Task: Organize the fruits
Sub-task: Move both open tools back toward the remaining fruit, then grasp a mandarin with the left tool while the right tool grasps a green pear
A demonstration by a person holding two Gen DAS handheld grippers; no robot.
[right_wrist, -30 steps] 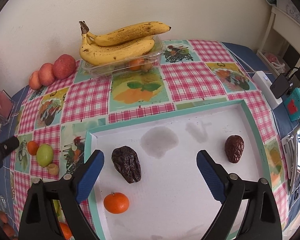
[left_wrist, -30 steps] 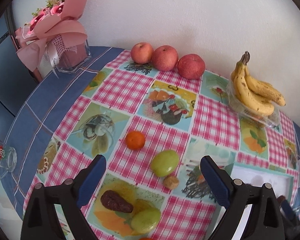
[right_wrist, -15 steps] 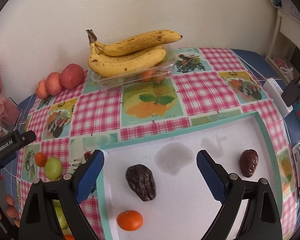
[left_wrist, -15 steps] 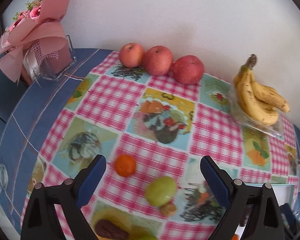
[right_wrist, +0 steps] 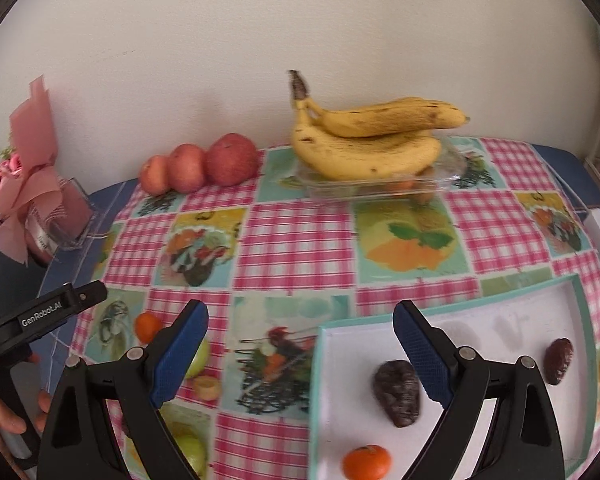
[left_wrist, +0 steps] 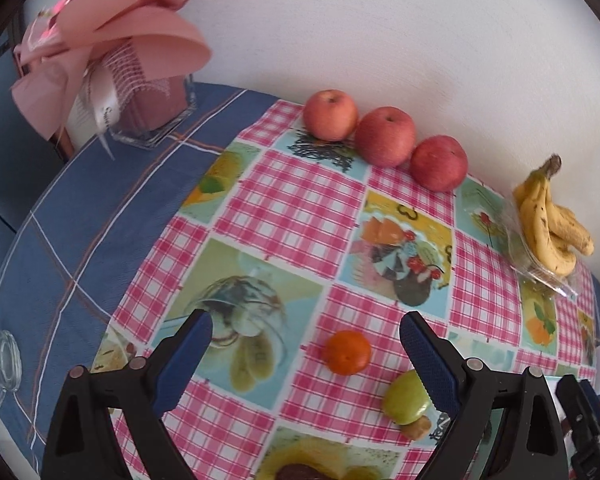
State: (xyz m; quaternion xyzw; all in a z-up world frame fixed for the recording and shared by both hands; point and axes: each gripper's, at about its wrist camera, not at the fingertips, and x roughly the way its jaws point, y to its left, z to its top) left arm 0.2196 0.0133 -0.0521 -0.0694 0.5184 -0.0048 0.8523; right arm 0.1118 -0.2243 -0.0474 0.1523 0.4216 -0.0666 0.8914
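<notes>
My left gripper (left_wrist: 304, 352) hangs with fingers spread wide and empty above the checked tablecloth (left_wrist: 292, 208), a mandarin (left_wrist: 347, 351) lying between its blue pads and a green fruit (left_wrist: 405, 397) just beside the right one. My right gripper (right_wrist: 300, 344), jaws likewise parted and holding nothing, hovers at the near-left edge of the white tray (right_wrist: 580, 320), where two dark dates (right_wrist: 397, 393) and another mandarin (right_wrist: 366, 461) lie. Three apples (left_wrist: 385, 136) line the wall; bananas (right_wrist: 364, 140) sit atop a clear container (right_wrist: 452, 172).
</notes>
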